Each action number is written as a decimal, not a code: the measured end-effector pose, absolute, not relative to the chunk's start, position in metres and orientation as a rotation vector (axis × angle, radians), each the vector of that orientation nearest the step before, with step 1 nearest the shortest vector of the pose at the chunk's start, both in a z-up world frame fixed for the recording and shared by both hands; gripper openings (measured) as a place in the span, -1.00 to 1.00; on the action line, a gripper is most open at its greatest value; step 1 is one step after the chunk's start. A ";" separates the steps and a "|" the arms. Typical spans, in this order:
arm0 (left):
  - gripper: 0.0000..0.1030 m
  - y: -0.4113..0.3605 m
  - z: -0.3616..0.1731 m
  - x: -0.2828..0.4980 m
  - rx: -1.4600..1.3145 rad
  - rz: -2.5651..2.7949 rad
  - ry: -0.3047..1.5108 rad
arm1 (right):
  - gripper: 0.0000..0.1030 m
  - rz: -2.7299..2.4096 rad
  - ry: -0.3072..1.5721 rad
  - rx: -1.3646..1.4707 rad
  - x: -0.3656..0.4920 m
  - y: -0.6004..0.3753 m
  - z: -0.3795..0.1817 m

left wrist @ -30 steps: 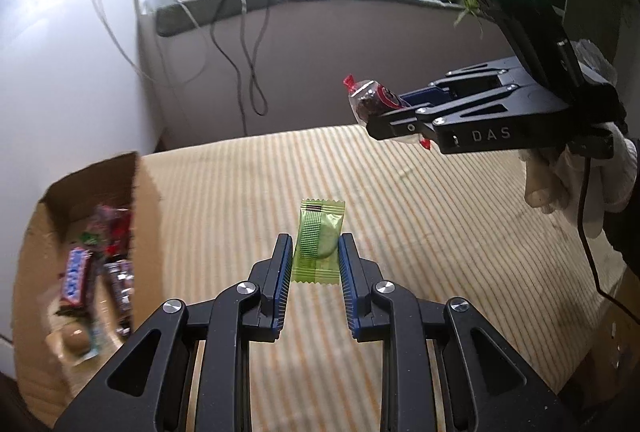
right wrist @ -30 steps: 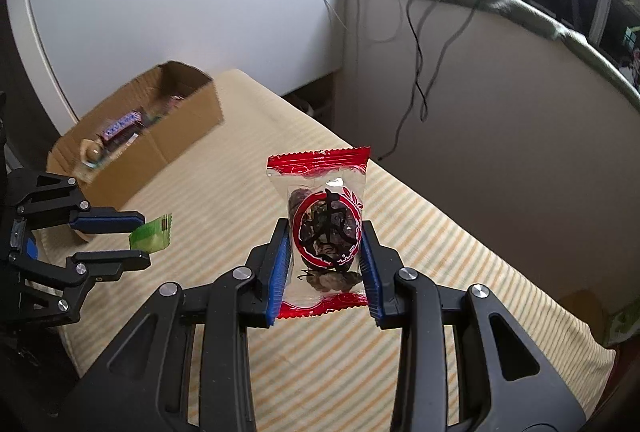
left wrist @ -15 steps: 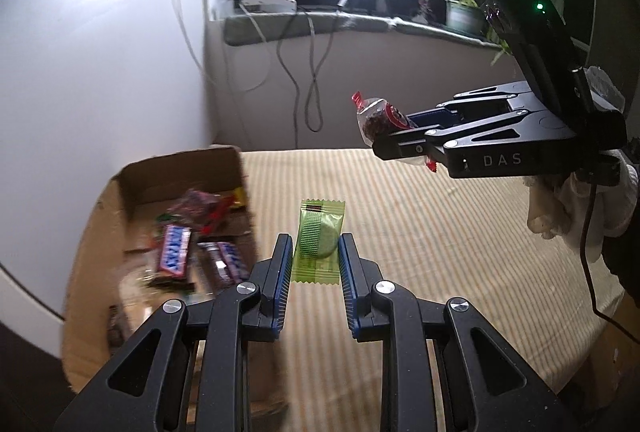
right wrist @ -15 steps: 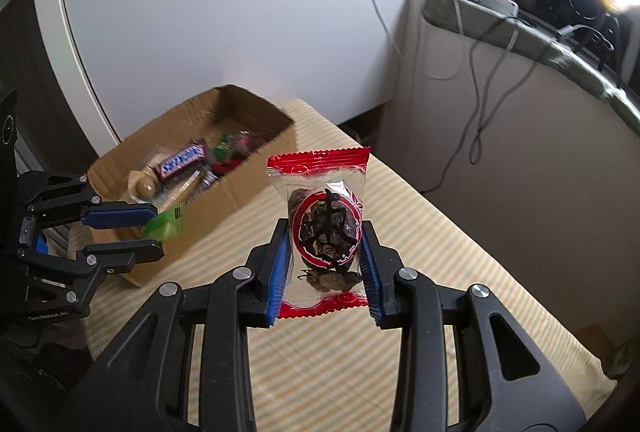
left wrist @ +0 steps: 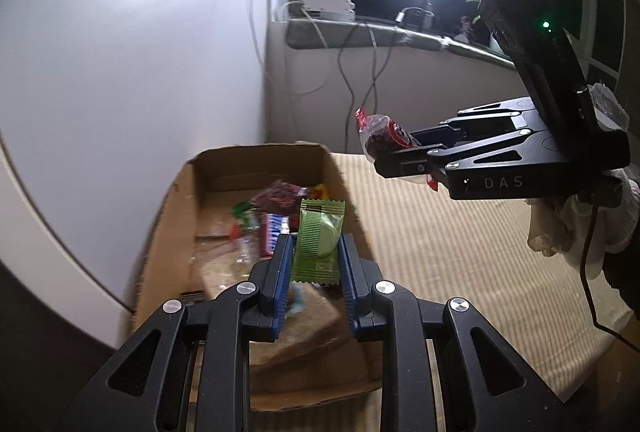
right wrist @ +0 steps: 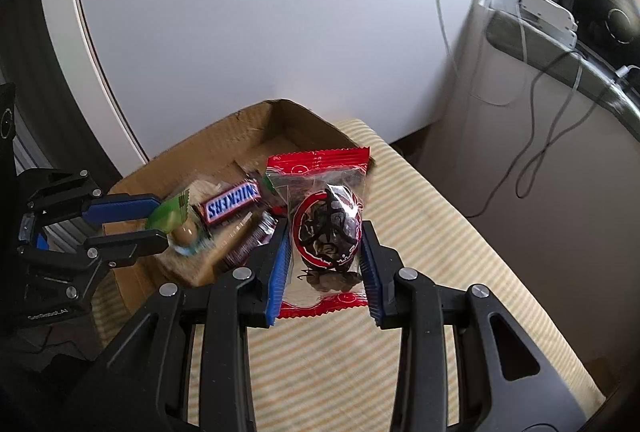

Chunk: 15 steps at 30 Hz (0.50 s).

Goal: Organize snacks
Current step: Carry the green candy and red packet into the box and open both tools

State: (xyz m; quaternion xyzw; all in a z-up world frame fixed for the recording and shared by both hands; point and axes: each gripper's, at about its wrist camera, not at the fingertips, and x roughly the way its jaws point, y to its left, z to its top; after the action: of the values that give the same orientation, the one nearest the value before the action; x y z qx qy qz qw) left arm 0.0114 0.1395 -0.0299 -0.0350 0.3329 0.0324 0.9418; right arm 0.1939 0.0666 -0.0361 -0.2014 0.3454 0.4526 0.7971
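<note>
Cardboard box (left wrist: 256,167) sits at the left of the striped surface (left wrist: 460,244), snacks inside. My left hand-held gripper (left wrist: 316,264) pinches a green packet (left wrist: 318,244) above it, tilted downward. Further right, my right hand-held gripper (right wrist: 324,256) pinches a red-edged packet (right wrist: 324,228) over the surface beside the box.

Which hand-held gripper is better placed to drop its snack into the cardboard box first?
Left. The left hand-held gripper holds the green packet over the cardboard box; the right hand-held gripper, with the red packet, seems beside it.
</note>
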 end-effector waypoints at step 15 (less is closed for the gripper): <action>-0.58 0.167 -0.040 0.010 -0.105 0.127 0.692 | -0.33 1.025 0.775 -0.454 0.191 0.120 -0.052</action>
State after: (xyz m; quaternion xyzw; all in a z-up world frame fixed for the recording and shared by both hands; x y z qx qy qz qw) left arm 0.0101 0.1667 -0.0403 -0.0516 0.3389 0.0621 0.9373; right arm 0.1907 0.1198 -0.0521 -0.2097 0.3582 0.4736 0.7768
